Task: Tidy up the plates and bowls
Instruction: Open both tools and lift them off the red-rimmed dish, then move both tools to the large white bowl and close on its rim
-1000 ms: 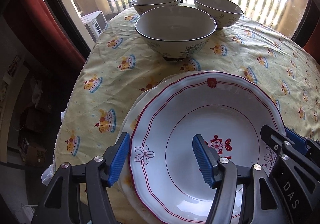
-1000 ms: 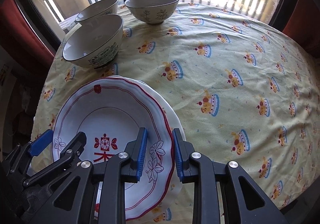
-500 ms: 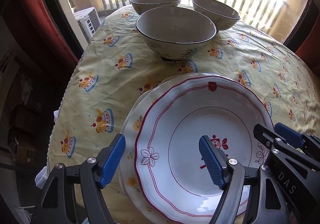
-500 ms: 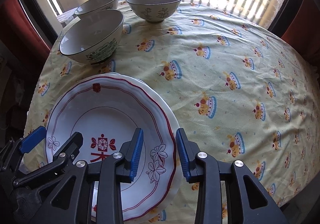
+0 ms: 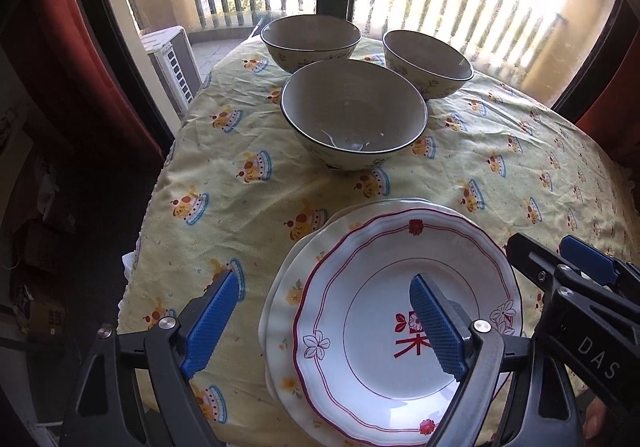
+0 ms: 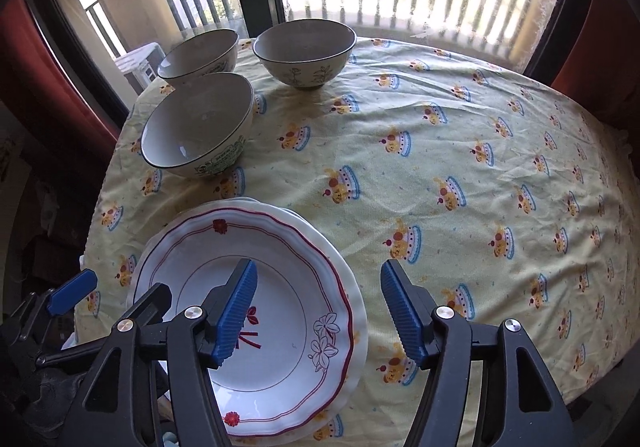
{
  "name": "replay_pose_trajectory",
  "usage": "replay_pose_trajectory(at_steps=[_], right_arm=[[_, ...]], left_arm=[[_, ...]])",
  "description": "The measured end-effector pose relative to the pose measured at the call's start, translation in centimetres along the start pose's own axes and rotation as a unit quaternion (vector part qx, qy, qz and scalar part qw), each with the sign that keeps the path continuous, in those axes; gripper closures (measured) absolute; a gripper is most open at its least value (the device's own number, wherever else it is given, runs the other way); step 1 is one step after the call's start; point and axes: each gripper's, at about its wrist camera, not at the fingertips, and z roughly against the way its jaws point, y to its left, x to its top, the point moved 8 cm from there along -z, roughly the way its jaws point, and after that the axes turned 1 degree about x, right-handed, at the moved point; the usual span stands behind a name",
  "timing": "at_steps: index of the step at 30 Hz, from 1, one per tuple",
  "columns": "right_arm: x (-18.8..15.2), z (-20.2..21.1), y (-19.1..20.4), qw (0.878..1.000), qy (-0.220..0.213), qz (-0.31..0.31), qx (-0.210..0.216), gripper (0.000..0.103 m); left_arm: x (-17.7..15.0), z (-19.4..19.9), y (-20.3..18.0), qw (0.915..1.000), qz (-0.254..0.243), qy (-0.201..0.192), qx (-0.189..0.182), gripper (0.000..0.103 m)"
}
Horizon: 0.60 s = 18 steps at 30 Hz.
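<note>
Here your left tool (image 5: 324, 321) and right tool (image 6: 318, 313) both stand wide open and empty above the near edge of the surface (image 6: 460, 127), each straddling a rim of the plate stack. The red-rimmed plate (image 5: 384, 287) rests on a pale floral plate (image 5: 286, 299). Beyond, three bowls cluster: the nearest bowl (image 5: 354, 113), a far-left bowl (image 5: 311, 41), and a far-right bowl (image 5: 427, 61).

Red-trimmed plate (image 5: 404, 311) stacked on floral plate (image 5: 286, 299); three upright bowls (image 5: 354, 111) clustered beyond.
</note>
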Motion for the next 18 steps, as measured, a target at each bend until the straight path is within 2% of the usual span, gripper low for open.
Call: replay_pose_trajectory(at_steps=[6, 12, 15, 18], right_arm=[[4.3, -0.2, 0.8, 0.999, -0.031, 0.006, 0.026, 0.035], [8.0, -1.9, 2.0, 0.997, -0.042, 0.029, 0.053, 0.035], [9.5, -3.2, 2.7, 0.997, -0.043, 0.048, 0.052, 0.035], [10.6, -4.7, 3.3, 0.996, -0.041, 0.056, 0.052, 0.035]], left_arm=[[4.3, -0.2, -0.1, 0.9989, 0.006, -0.044, 0.016, 0.018], [7.7, -2.1, 0.6, 0.9978, 0.02, -0.049, 0.039, 0.026], [9.0, -3.0, 0.7, 0.9967, 0.005, -0.06, 0.053, 0.028], [10.0, -4.5, 1.0, 0.9971, 0.007, -0.055, 0.053, 0.029]])
